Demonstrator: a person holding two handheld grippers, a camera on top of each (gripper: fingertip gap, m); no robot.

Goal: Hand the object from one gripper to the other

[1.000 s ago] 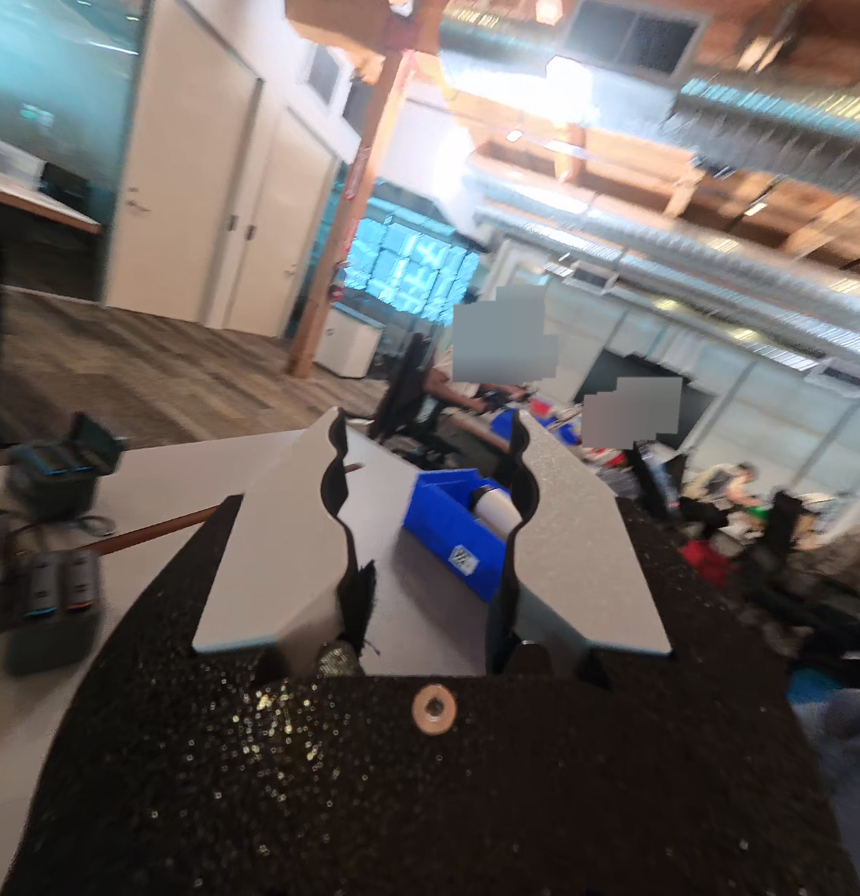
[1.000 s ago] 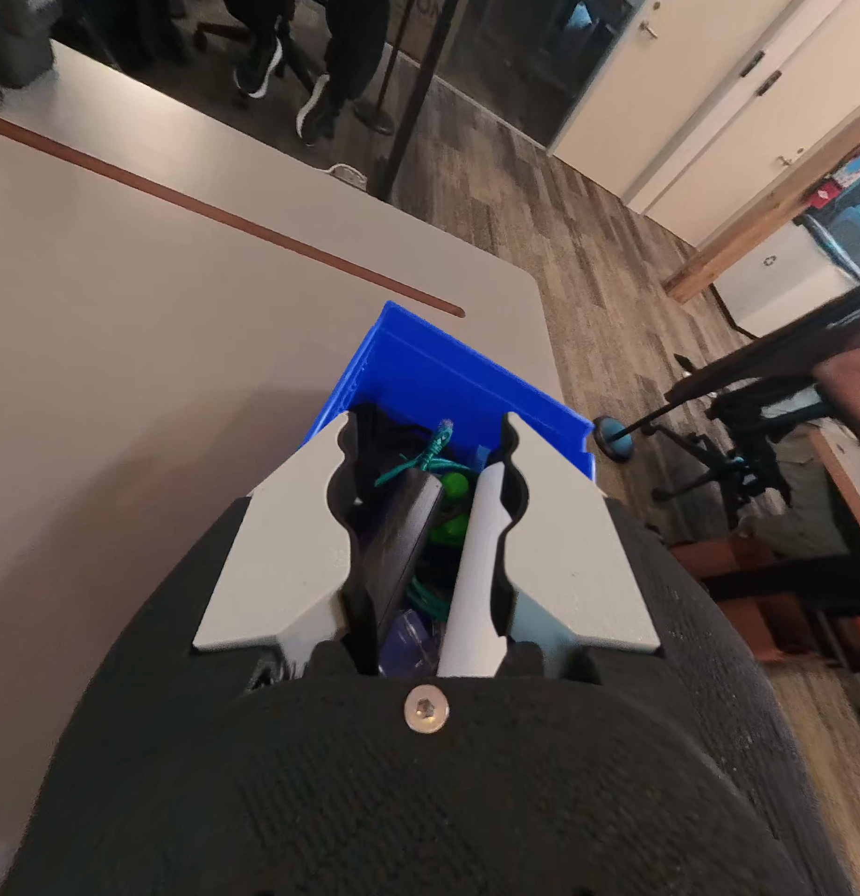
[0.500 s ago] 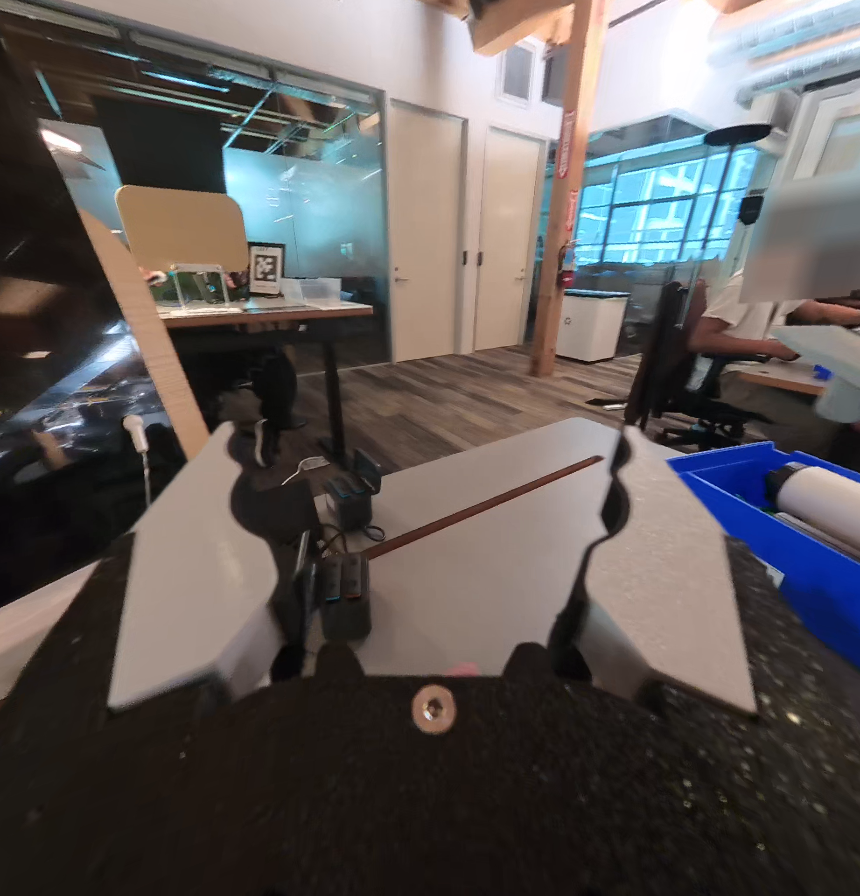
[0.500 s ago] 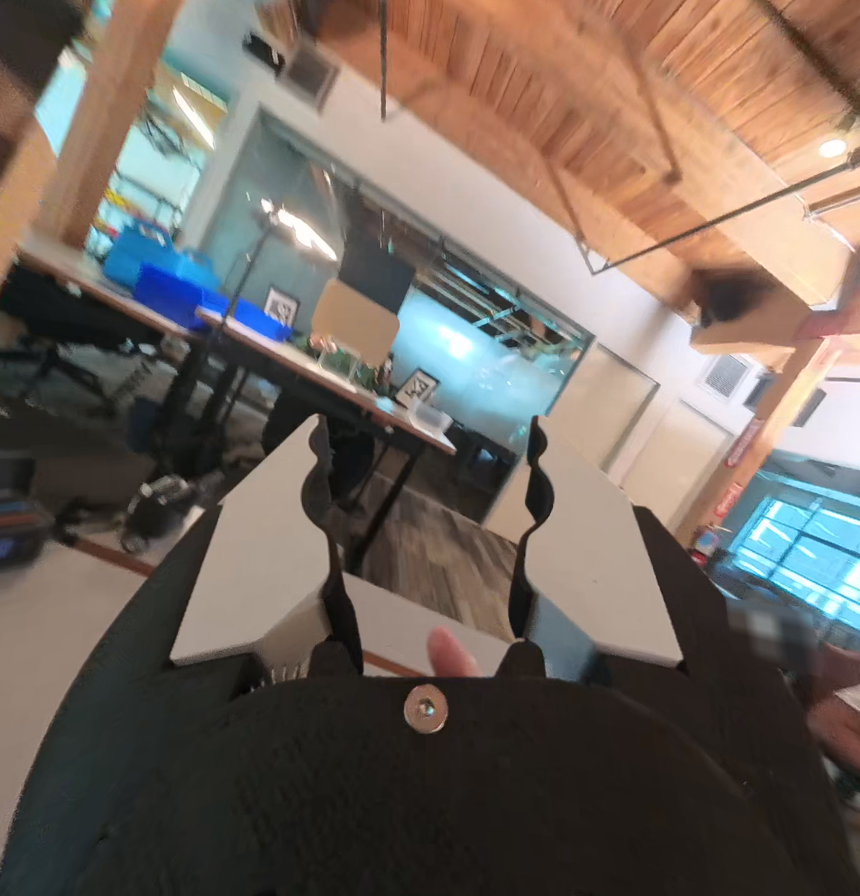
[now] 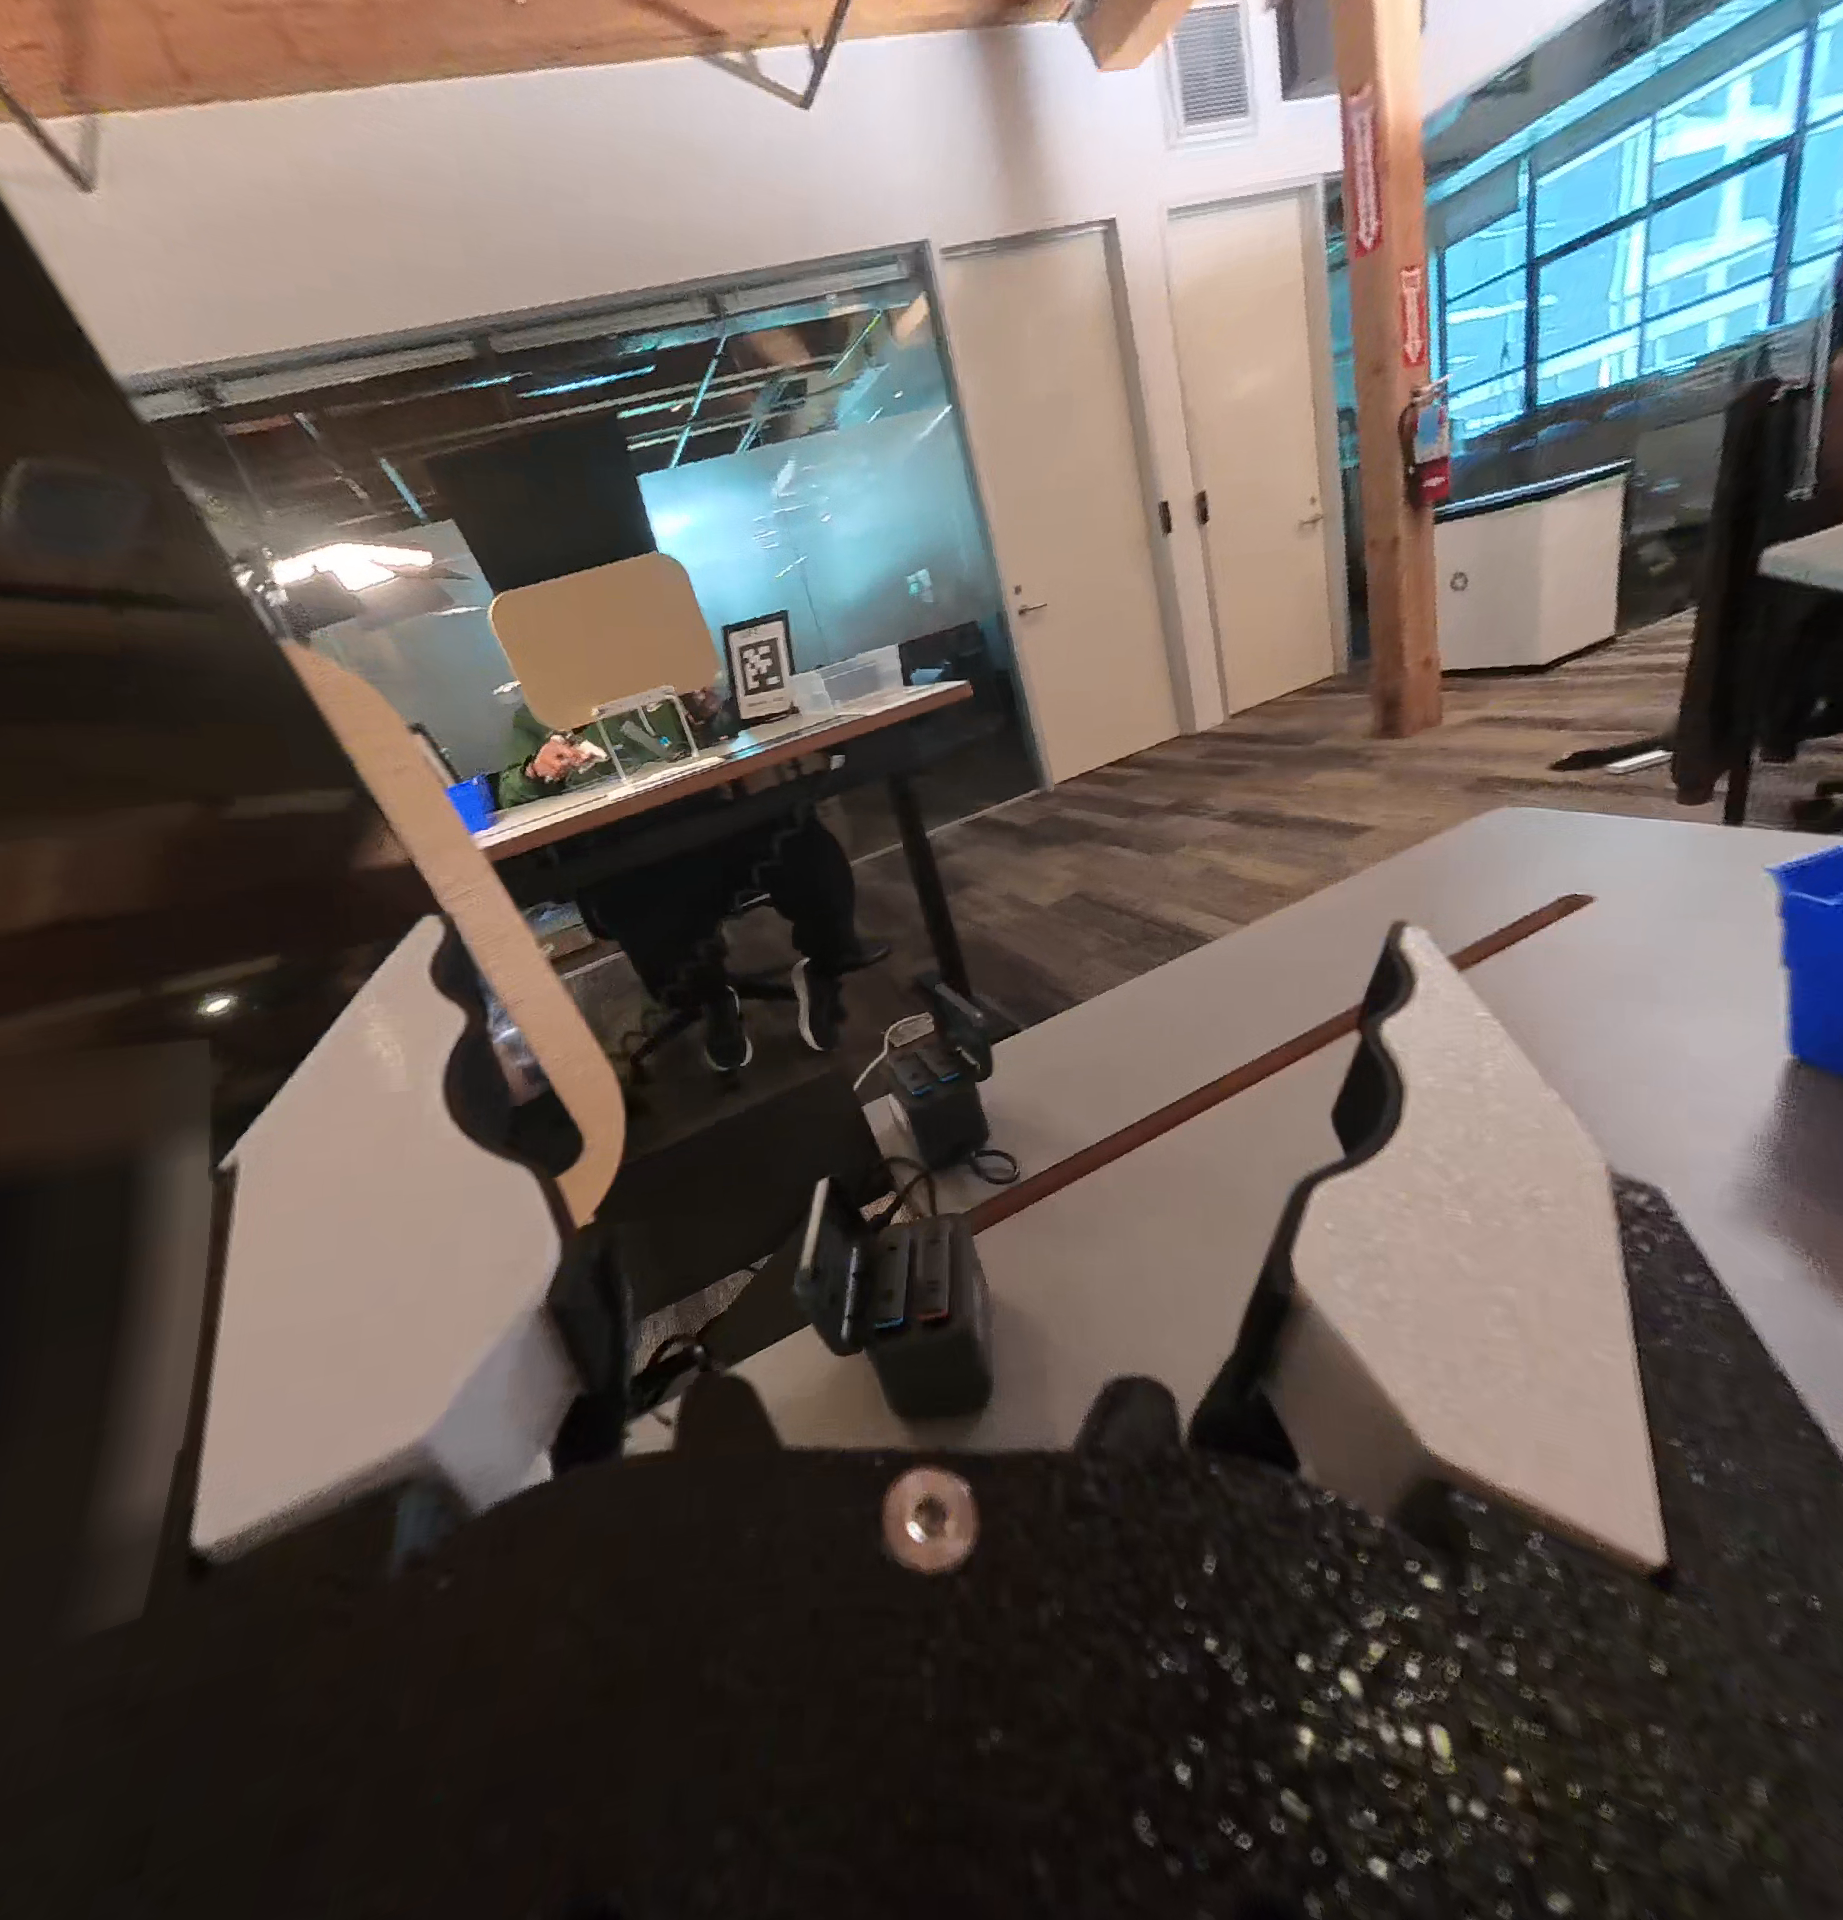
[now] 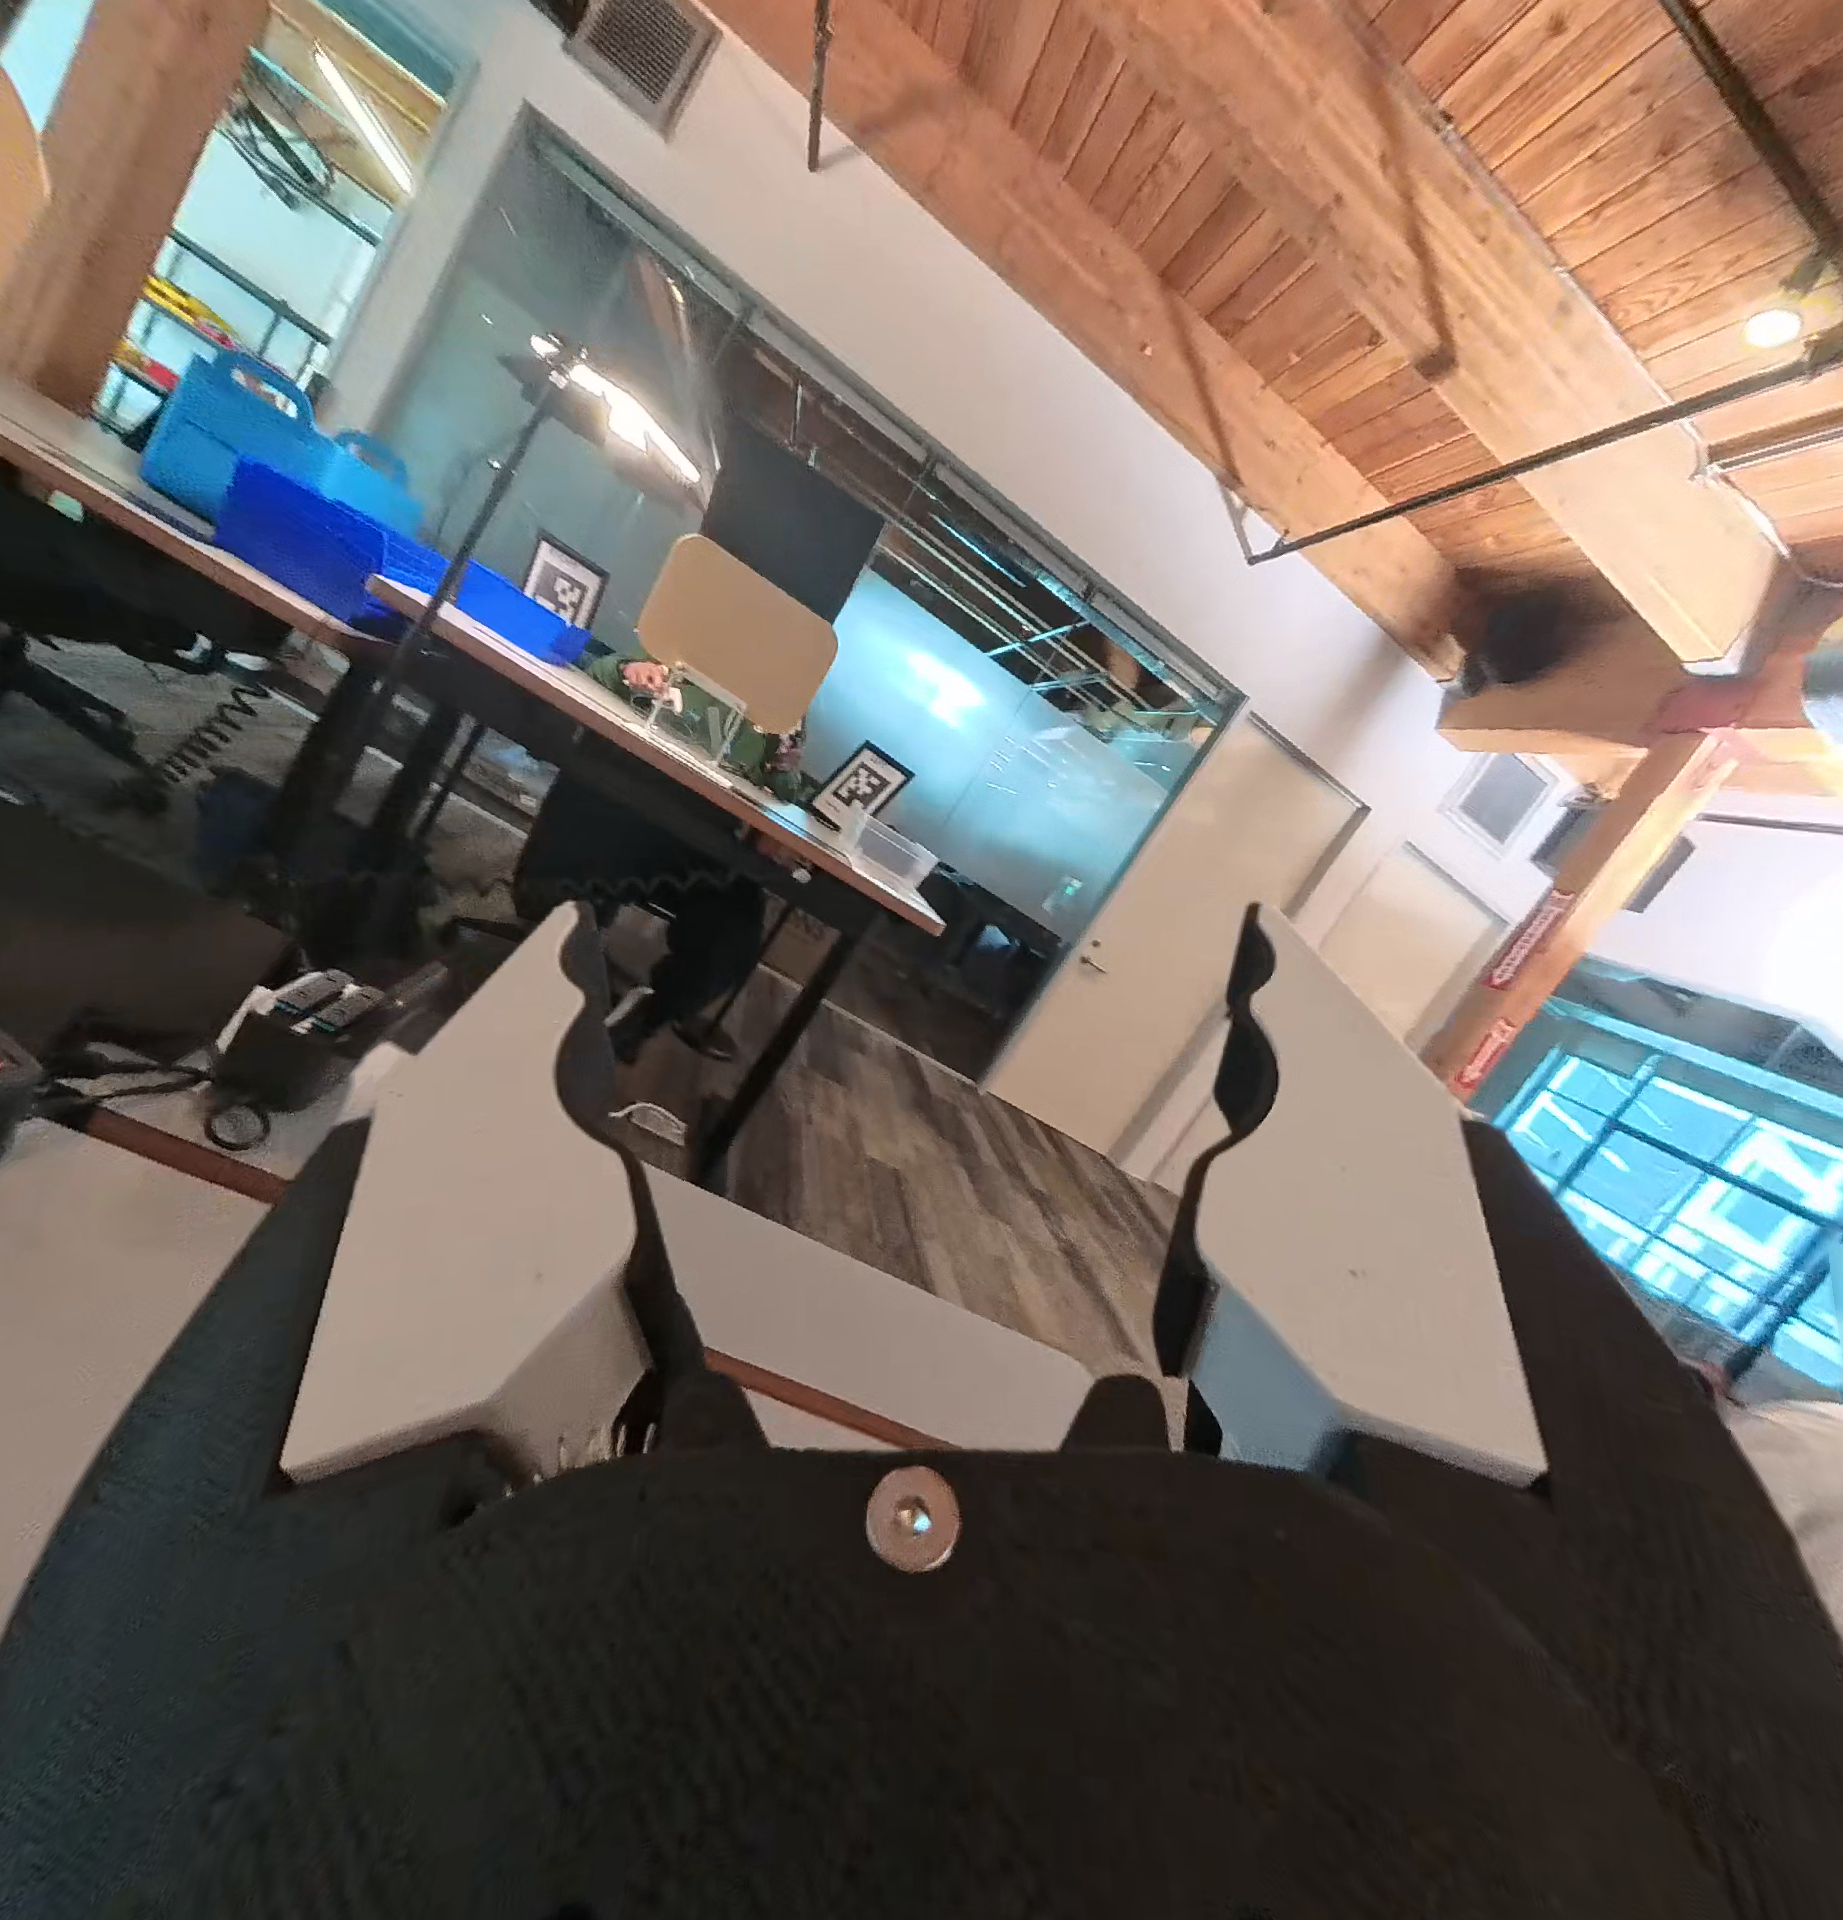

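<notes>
My left gripper (image 5: 922, 956) is open wide and empty above the grey table (image 5: 1156, 1122). A corner of the blue bin (image 5: 1831, 966) shows at the right edge of the left wrist view; its contents are out of frame. My right gripper (image 6: 912, 925) is open and empty, tilted up toward the room over the table's far edge (image 6: 865, 1288). No object is between either pair of fingers. Neither gripper shows in the other's view.
Two dark battery chargers (image 5: 927, 1320) (image 5: 938, 1101) with cables stand on the table by a brown strip (image 5: 1260, 1049); one also shows in the right wrist view (image 6: 293, 1039). A dark board with a pale edge (image 5: 460, 883) stands close at the left. A person sits at a far desk (image 5: 688, 904).
My right gripper came up out of the blue bin empty, tilted upward and opened wider. My left gripper swung left and opened wider, so the bin slid to the right edge.
</notes>
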